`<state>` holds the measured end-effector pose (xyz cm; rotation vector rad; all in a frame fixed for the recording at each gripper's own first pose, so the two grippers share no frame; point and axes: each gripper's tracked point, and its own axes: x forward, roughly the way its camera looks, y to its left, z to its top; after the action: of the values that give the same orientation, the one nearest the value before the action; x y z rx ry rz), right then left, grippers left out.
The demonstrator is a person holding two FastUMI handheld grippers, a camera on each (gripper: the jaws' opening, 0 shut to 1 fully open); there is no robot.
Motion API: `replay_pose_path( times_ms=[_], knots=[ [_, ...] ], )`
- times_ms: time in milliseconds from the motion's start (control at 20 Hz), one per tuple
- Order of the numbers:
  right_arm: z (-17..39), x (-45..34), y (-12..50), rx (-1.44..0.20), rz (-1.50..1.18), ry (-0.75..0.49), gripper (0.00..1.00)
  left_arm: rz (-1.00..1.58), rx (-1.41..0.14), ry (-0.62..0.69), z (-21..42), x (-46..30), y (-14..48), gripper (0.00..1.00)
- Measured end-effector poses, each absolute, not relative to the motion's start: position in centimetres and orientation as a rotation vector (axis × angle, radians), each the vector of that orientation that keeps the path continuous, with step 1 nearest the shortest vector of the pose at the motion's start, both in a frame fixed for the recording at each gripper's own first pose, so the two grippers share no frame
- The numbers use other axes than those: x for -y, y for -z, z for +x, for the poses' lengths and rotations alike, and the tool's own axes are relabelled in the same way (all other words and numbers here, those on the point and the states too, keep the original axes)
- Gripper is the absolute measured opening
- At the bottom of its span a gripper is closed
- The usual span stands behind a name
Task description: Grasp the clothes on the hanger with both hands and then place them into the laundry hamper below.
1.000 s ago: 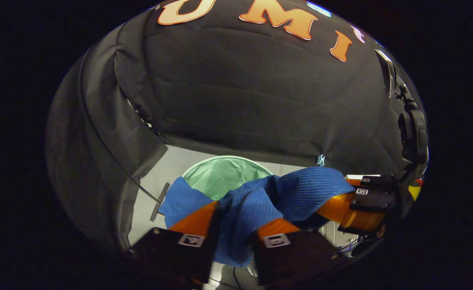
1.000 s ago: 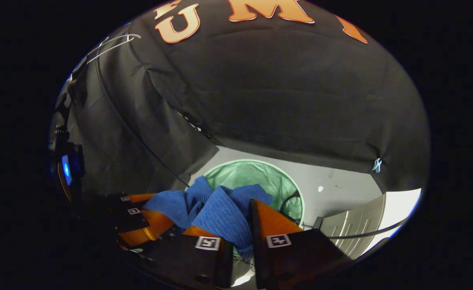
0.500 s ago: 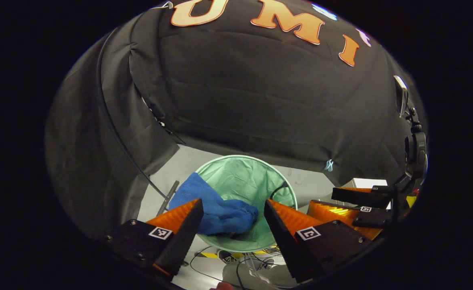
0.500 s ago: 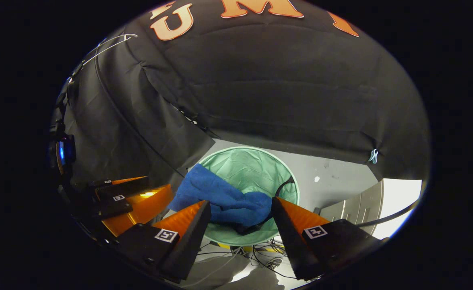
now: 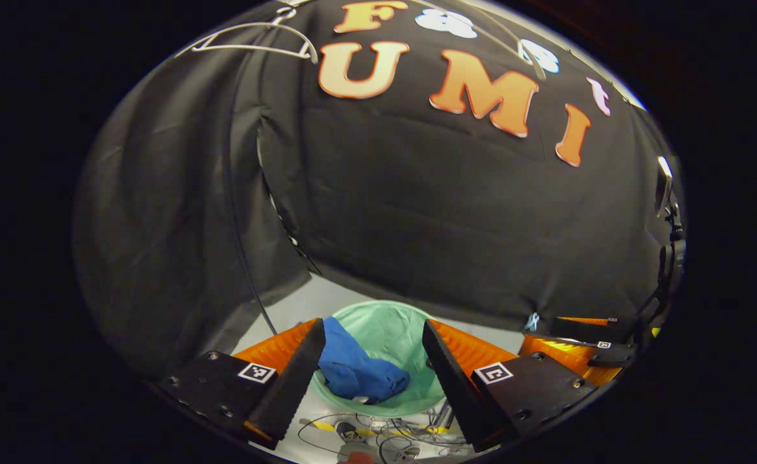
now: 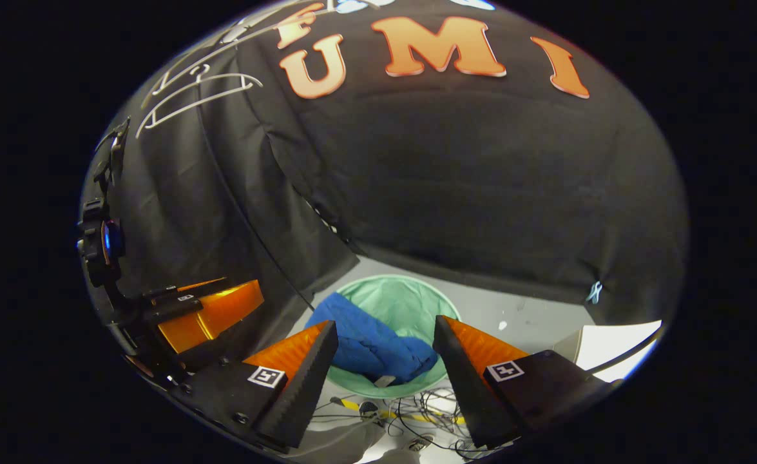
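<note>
Two grippers stand above the hamper with their jaws spread wide and nothing between them. In the left gripper view, the left gripper (image 5: 368, 361) frames the scene from close at the bottom, its fingers well apart; in the right gripper view the right gripper (image 6: 384, 361) does the same. Each is released, so the holding part of the job looks finished.

Between and beyond the fingers lies the blue garment (image 5: 355, 370), bunched inside the green laundry hamper (image 5: 410, 322) on the pale floor. In the right gripper view the garment (image 6: 372, 345) sits toward the hamper's left side, and its upper edge appears to lap over the rim (image 6: 446, 299) there; whether it hangs outside cannot be told for sure. Loose cables (image 6: 417, 412) trail on the floor just beside the hamper's near edge.

The step in hand, by this judgement, is the retreat after release. Done well, both grippers lift straight away with jaws kept apart, so no finger snags the knit and drags it back out. A glance at the left rim would be wise before calling it done.

Farther off and high up, empty white hangers (image 6: 191, 96) hang against the booth wall.
</note>
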<state>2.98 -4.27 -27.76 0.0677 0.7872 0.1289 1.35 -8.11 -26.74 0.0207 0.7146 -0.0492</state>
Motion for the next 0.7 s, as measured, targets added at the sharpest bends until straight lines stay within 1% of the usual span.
replay_pose_path(
  times_ms=[100, 200, 250, 400, 450, 500, 550, 600, 700],
  knots=[
    [3.0, 3.7, 22.5, -0.685, 0.066, -0.161, 0.98, 0.032, -0.574, -0.001, 1.4, 8.2, 21.8, 0.97],
    [2.5, 3.5, 17.5, -0.588, 0.074, -0.186, 0.98, 0.036, -0.424, -0.012, 1.8, 9.2, 15.9, 0.96],
    [1.8, 3.6, 15.4, -0.547, 0.075, -0.195, 0.98, 0.038, -0.375, -0.011, 1.6, 9.4, 13.7, 0.96],
    [-0.1, 4.6, 9.8, -0.443, 0.064, -0.218, 0.98, 0.03, -0.268, -0.029, -0.5, 10.0, 8.7, 0.95],
    [-1.4, 5.3, 8.1, -0.414, 0.06, -0.226, 0.98, 0.019, -0.236, -0.038, -0.9, 10.6, 7.0, 0.92],
    [-2.4, 5.5, 6.5, -0.383, 0.059, -0.234, 0.98, 0.008, -0.206, -0.038, -1.3, 10.3, 5.9, 0.92],
    [-4.1, 5.8, 4.8, -0.348, 0.062, -0.24, 0.98, 0.0, -0.175, -0.033, -1.9, 10.4, 4.7, 0.98],
    [-5.3, 6.2, 3.5, -0.317, 0.067, -0.245, 0.89, -0.003, -0.145, -0.026, -2.6, 10.2, 3.6, 0.92],
    [-6.9, 7.0, 0.3, -0.253, 0.078, -0.249, 0.88, 0.012, -0.094, -0.022, -3.5, 10.2, 1.8, 0.92]
  ],
)
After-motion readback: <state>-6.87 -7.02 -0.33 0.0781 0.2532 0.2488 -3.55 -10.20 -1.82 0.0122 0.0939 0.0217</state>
